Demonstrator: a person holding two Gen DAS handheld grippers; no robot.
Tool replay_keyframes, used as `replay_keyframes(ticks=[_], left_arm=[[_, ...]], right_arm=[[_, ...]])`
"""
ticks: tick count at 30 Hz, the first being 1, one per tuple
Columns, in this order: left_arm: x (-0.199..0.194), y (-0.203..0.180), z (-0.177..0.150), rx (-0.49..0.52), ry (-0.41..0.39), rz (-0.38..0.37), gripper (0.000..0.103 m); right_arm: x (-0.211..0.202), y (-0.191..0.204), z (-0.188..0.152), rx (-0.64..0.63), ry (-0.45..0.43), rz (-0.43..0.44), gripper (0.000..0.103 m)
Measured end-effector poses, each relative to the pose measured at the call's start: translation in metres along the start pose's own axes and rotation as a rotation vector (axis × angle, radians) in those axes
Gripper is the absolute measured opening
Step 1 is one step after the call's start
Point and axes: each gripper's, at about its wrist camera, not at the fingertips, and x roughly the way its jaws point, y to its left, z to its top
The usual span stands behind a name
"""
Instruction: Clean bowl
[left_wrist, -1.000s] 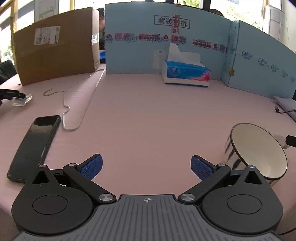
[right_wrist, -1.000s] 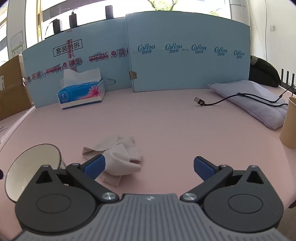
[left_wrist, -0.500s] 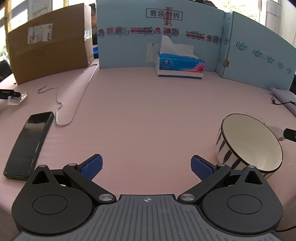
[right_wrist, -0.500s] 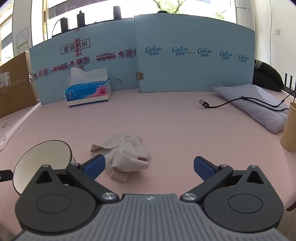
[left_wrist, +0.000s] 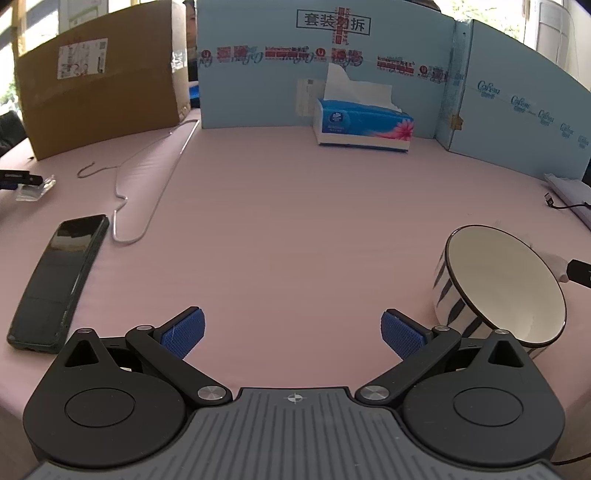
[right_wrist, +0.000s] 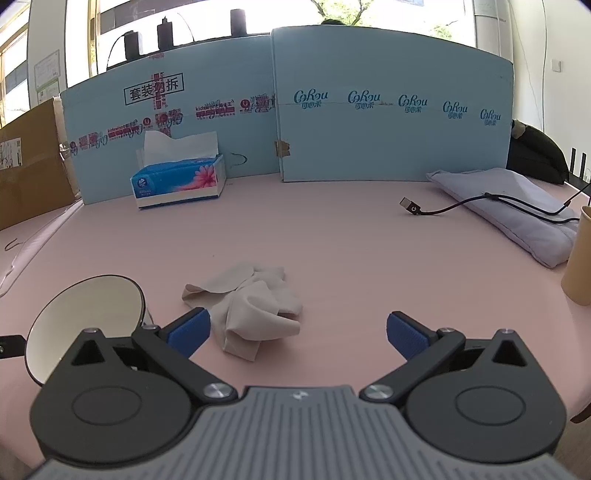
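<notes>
Jaws wide apart on both, gripping nothing.

Left gripper (left_wrist: 292, 330) over bare pink table (left_wrist: 295, 221), striped bowl (left_wrist: 502, 291) tipped on its side just right of the right finger. Right gripper (right_wrist: 298, 330) close to crumpled beige cloth (right_wrist: 255, 306), bowl (right_wrist: 85, 317) at left. Farther back: tissue box (right_wrist: 179, 181), phone (left_wrist: 59, 280), wire hanger (left_wrist: 147, 184).

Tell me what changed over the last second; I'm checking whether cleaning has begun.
Both cameras shifted, so the striped ceramic bowl sits slightly differently in view. Nothing was grasped or released. The left gripper and right gripper keep their jaws wide open and empty. The crumpled beige cloth lies untouched on the pink table beside the bowl.
</notes>
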Motion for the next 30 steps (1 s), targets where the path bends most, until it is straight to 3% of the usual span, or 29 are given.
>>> replay_keyframes(ticks=[30], left_arm=[[0.0017, -0.0036, -0.0014, 0.012, 0.013, 0.008, 0.103]], right_arm=[[0.001, 0.0018, -0.0024, -0.002, 0.003, -0.003, 0.103]])
